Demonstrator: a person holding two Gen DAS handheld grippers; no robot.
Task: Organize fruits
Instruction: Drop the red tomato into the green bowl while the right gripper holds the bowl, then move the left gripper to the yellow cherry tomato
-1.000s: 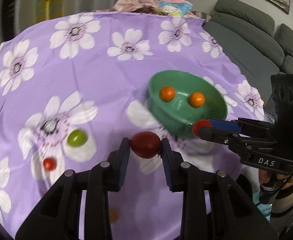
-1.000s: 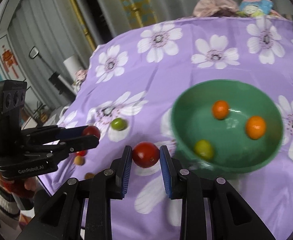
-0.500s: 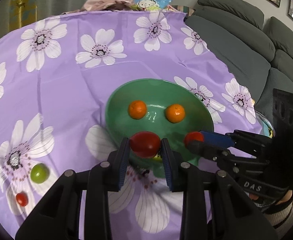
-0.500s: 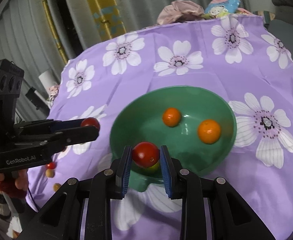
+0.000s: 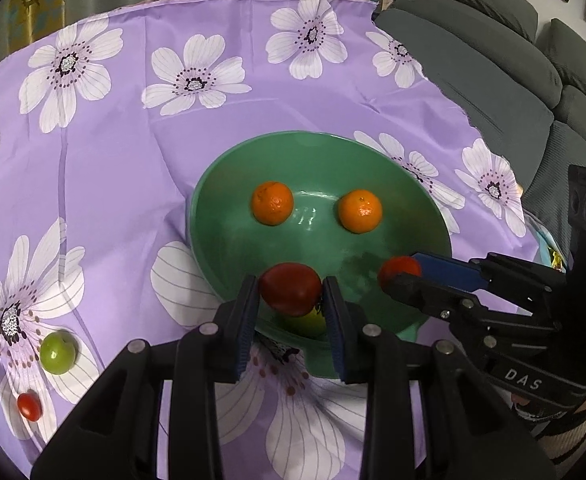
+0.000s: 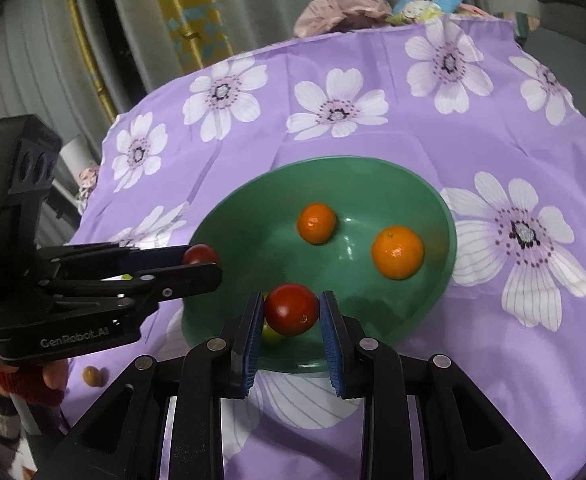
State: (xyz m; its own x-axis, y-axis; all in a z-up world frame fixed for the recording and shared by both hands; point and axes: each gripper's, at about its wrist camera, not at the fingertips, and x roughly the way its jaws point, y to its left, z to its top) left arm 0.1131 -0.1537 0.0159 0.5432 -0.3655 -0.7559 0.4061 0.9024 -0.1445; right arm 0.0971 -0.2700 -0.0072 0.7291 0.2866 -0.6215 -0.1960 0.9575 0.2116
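Observation:
My left gripper (image 5: 291, 292) is shut on a dark red tomato (image 5: 291, 296) and hangs over the near side of the green bowl (image 5: 333, 168). Right of it, the right gripper (image 5: 391, 276) pinches a brighter red tomato (image 5: 399, 270) above the bowl's right side. The right wrist view has the right gripper (image 6: 291, 306) shut on its red tomato (image 6: 291, 309) over the bowl (image 6: 353, 184), and the left gripper (image 6: 213, 266) coming in from the left with its tomato (image 6: 201, 255). Two oranges (image 5: 272, 203) (image 5: 360, 211) and a yellow-green fruit (image 5: 311, 320) lie inside the bowl.
A purple flowered cloth (image 5: 133, 152) covers the table. On it, left of the bowl, lie a green fruit (image 5: 57, 352) and a small red tomato (image 5: 29, 406). A small brown fruit (image 6: 93, 376) sits near the cloth's edge. A grey sofa (image 5: 513, 80) stands beyond the right edge.
Both grippers have carried their tomatoes from beside the bowl to over its near side. The bowl now fills the middle of both views, and the grips are unchanged.

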